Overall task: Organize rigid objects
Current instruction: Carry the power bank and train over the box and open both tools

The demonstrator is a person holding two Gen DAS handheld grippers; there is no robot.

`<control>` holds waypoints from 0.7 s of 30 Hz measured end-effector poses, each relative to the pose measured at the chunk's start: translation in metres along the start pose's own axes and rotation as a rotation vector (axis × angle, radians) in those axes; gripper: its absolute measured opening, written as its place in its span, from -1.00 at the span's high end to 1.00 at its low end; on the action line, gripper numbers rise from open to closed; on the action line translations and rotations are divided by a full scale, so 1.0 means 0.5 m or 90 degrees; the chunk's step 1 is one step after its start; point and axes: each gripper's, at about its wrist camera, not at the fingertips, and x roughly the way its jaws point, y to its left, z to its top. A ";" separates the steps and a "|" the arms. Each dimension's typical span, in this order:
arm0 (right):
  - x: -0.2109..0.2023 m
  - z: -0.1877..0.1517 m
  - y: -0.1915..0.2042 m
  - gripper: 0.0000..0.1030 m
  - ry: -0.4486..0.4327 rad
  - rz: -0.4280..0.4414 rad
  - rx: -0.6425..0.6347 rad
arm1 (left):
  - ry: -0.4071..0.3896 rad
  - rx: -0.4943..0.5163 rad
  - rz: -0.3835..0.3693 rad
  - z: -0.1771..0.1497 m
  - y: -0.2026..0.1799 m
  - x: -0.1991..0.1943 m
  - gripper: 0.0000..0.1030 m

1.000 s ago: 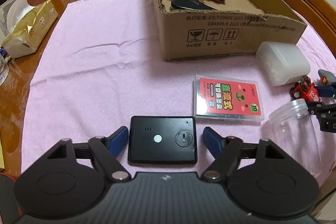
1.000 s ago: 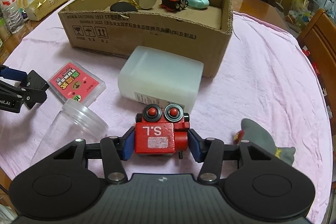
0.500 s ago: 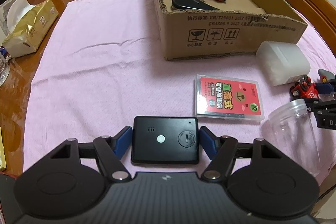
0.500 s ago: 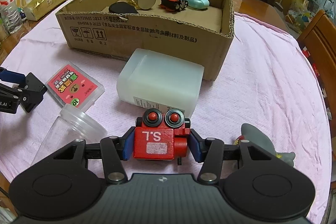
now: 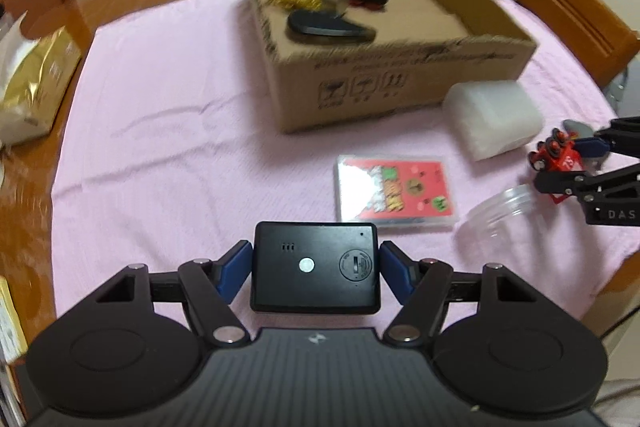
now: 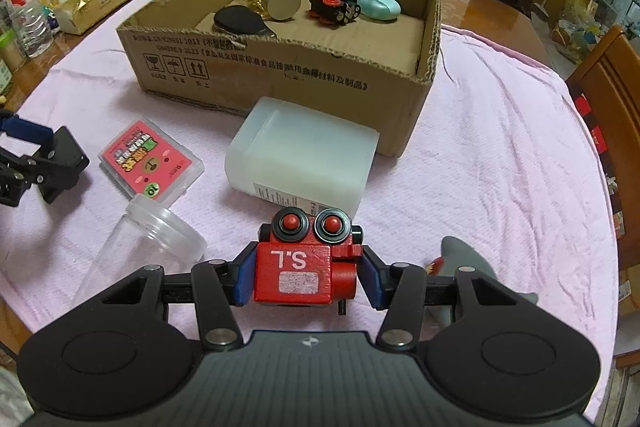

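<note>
The left gripper (image 5: 316, 273) has just closed its blue pads on the flat black rectangular plastic device (image 5: 315, 271) and is lifting it off the pink tablecloth (image 5: 168, 115), short of the open brown cardboard box (image 5: 404, 75). The right gripper (image 6: 306, 277) keeps its clamp on the red wooden toy locomotive (image 6: 304, 273), also in front of that box. Both pieces look ready to carry in. Nearer the box, the red card case (image 6: 150, 159) and white translucent plastic container (image 6: 300, 163) remain.

A flat black plastic device (image 5: 315, 267) is held between the left claw's (image 5: 316, 269) pads; beyond it, an open brown cardboard box (image 5: 384, 83) is set, with a red card case (image 5: 394, 193) lying between them.
</note>
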 end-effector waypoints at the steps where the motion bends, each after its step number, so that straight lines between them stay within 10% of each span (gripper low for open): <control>1: -0.010 0.004 -0.003 -0.10 -0.003 0.004 -0.003 | -0.004 0.009 -0.004 0.008 -0.003 -0.012 -0.33; 11: -0.097 0.084 -0.042 -0.10 -0.051 0.028 -0.043 | -0.112 0.067 -0.023 0.162 -0.035 -0.092 -0.34; 21: -0.120 0.181 -0.072 -0.10 -0.105 0.028 -0.060 | -0.127 0.059 -0.011 0.279 -0.046 -0.010 -0.34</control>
